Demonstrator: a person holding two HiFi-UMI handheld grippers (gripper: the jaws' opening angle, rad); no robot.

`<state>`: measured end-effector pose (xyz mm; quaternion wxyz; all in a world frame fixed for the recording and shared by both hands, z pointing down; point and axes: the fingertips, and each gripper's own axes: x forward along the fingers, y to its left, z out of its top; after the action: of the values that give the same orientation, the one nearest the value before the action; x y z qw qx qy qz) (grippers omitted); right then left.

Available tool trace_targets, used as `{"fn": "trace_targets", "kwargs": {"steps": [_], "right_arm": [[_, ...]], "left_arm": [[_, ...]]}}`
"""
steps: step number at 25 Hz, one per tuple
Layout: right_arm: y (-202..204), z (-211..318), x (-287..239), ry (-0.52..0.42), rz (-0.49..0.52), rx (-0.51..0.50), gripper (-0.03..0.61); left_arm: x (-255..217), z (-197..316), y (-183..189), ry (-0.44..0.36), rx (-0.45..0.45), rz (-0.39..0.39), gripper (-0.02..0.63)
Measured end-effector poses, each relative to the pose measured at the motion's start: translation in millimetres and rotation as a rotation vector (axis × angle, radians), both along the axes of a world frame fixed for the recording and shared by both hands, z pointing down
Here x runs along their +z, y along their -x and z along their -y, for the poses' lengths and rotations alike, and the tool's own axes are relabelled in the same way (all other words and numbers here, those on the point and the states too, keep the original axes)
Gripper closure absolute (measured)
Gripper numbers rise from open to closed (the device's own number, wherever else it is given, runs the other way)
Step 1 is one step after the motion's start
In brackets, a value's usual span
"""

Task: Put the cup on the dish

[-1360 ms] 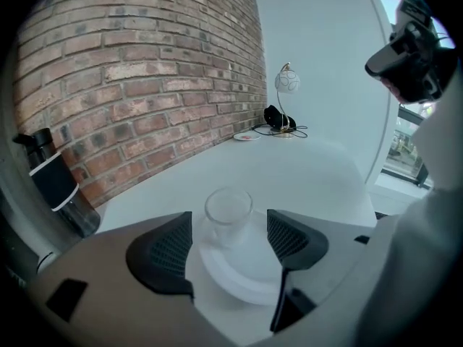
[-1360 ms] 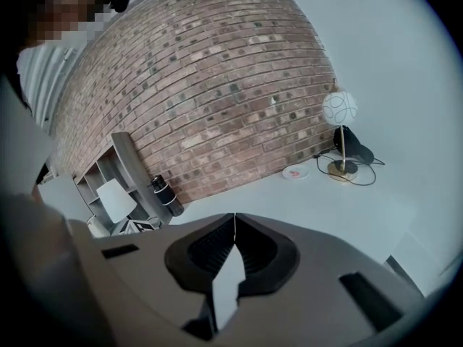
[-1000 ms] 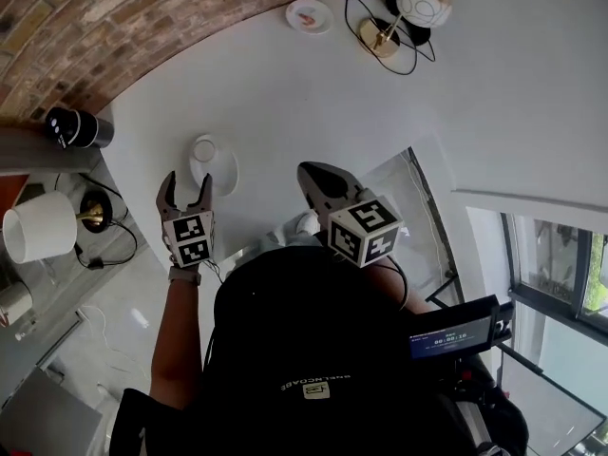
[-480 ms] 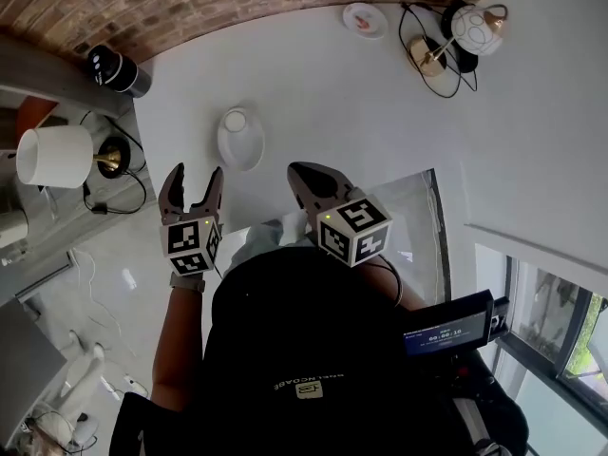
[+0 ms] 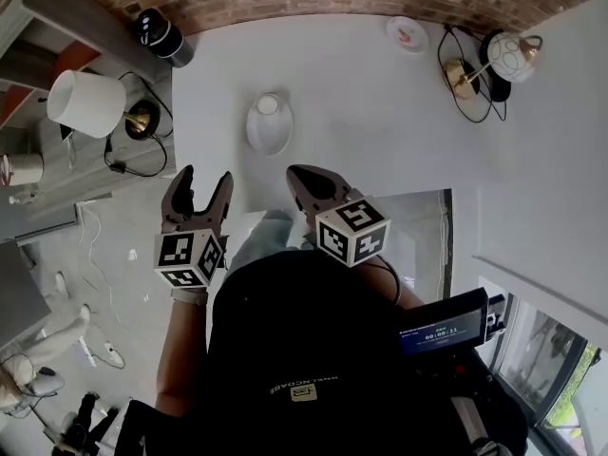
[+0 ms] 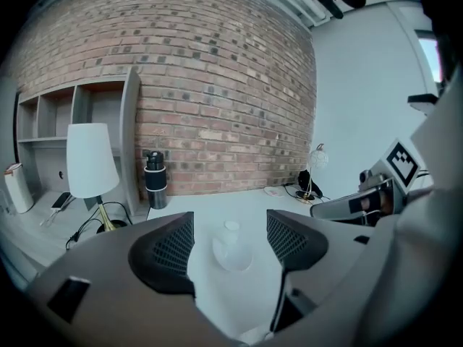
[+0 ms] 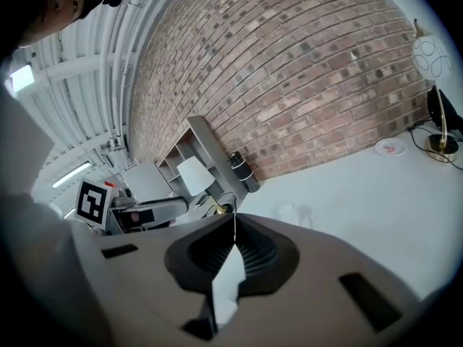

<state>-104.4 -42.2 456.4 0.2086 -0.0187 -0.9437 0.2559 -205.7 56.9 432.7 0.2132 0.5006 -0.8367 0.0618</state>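
A small white cup stands on the far part of a white dish on the white table. My left gripper hangs open and empty a short way in front of the dish, to its left. In the left gripper view the cup and dish show between the spread jaws, well beyond them. My right gripper is shut with nothing in it, in front of the dish and slightly right. The right gripper view has the cup far off beyond the closed jaws.
A black bottle stands at the table's far left corner by the brick wall. A white-shaded lamp sits on a lower shelf to the left. A small plate and a globe lamp with cables are at the far right.
The head view has swung, so the dish and cup now sit higher and further right. Both grippers have drawn back from the dish; the left stays open, the right shut.
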Motion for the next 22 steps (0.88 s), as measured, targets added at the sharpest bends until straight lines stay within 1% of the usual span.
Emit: {"fn": "trace_targets", "kwargs": {"steps": [5, 10, 14, 15, 18, 19, 21, 22], "right_arm": [[-2, -12, -3, 0.001, 0.004, -0.050, 0.574], [-5, -17, -4, -0.011, 0.008, -0.085, 0.574], [-6, -20, -5, -0.011, 0.009, -0.100, 0.574], [-7, -21, -5, -0.009, 0.011, -0.104, 0.574], [-9, -23, -4, -0.004, 0.016, -0.109, 0.574], [-9, -23, -5, -0.001, 0.018, -0.108, 0.574], [-9, -22, -6, 0.001, 0.024, -0.105, 0.574], [-9, -21, -6, 0.000, 0.027, -0.104, 0.574]], "left_arm": [[1, -14, -20, -0.037, -0.014, -0.069, 0.297], [0, -21, -39, -0.063, -0.016, -0.108, 0.298], [0, -25, -47, -0.069, -0.028, -0.133, 0.303], [-1, -26, -49, -0.074, -0.031, -0.139, 0.354], [-2, -26, -52, -0.087, -0.029, -0.147, 0.365], [-3, -27, -53, -0.087, -0.029, -0.143, 0.381], [-5, -29, -52, -0.089, -0.046, -0.128, 0.453], [-6, -31, -51, -0.090, -0.064, -0.119, 0.515]]}}
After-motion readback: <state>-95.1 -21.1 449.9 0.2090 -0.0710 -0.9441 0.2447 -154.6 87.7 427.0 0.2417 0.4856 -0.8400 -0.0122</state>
